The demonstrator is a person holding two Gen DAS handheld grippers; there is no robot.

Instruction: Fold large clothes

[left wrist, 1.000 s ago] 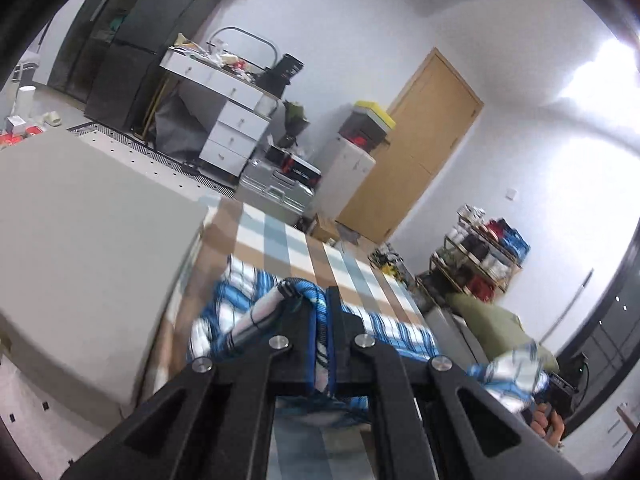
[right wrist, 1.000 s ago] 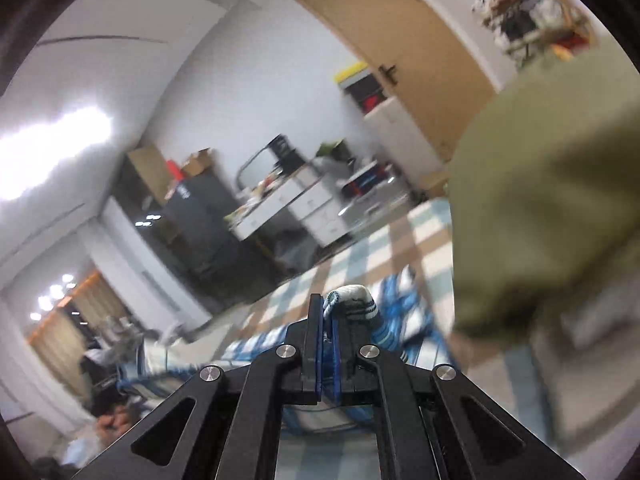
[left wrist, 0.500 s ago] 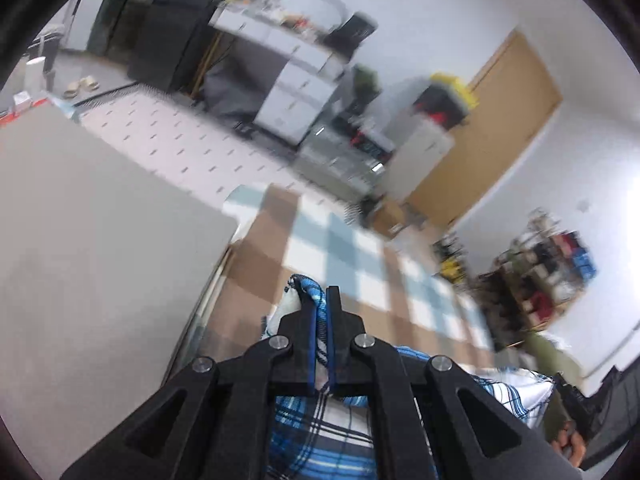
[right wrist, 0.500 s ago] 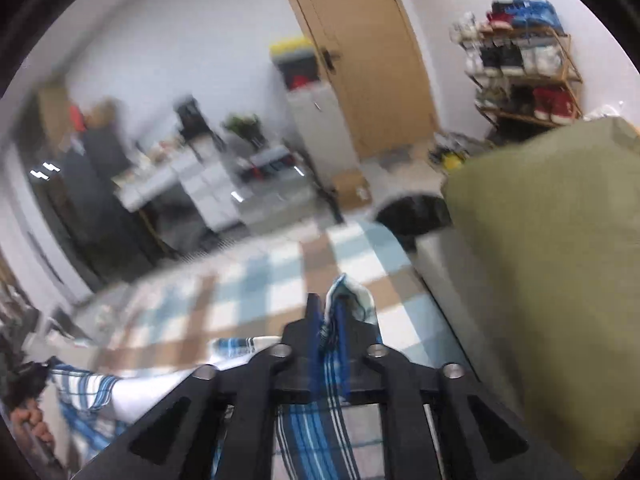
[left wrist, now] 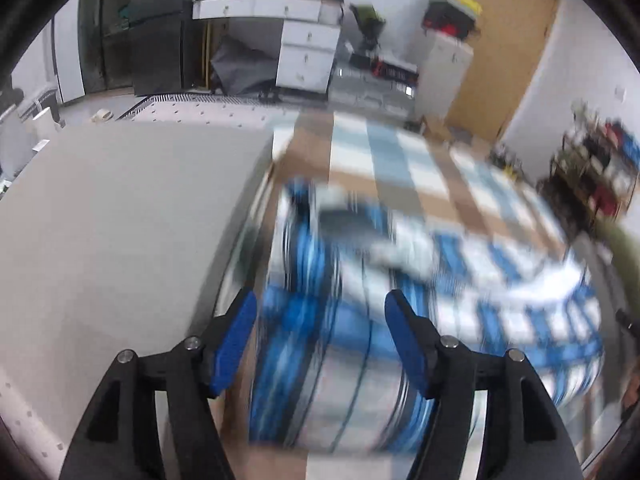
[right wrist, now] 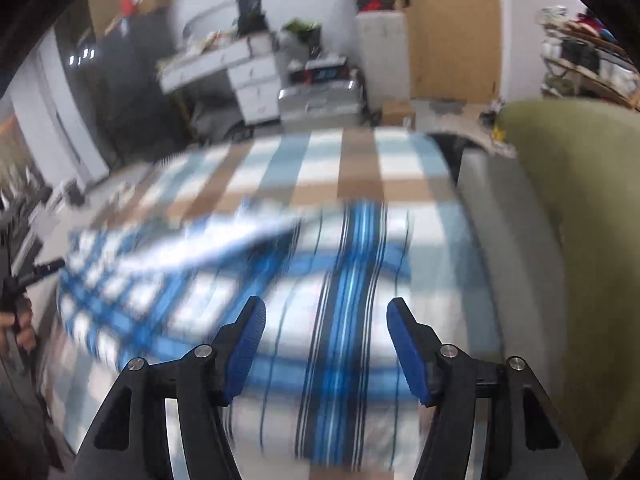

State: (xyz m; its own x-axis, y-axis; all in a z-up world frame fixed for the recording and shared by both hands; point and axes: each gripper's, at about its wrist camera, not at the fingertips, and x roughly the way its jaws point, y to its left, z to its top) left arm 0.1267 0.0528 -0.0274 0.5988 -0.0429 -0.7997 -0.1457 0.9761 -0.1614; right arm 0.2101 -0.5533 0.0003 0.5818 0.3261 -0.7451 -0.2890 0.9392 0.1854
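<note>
Both jaws just opening, left hand-held gripper [left wrist: 320,326] and right hand-held gripper [right wrist: 325,334] alike, blue pads [left wrist: 234,340] standing well apart with nothing clamped between them. Hovering over the blue-and-white plaid shirt [left wrist: 420,304], pointing steeply down at it. Shirt lying released on the checked brown, blue and white cover [right wrist: 320,168], spread across it and smeared by motion blur, so folds and edges too soft to read. In the left wrist view, garment lying just beside a plain grey surface [left wrist: 120,220] on the left; in the right wrist view, running from the left edge across to just beside a grey strip and an olive-green cushion [right wrist: 580,220] on the right. Showing at the far left of the right wrist view, a person's hand [right wrist: 16,328] gripping the other tool's handle. Beyond the cover, white drawers [left wrist: 308,52], a wooden door [right wrist: 452,28] and a cluttered shoe rack [left wrist: 592,172] filling the back of the room.
</note>
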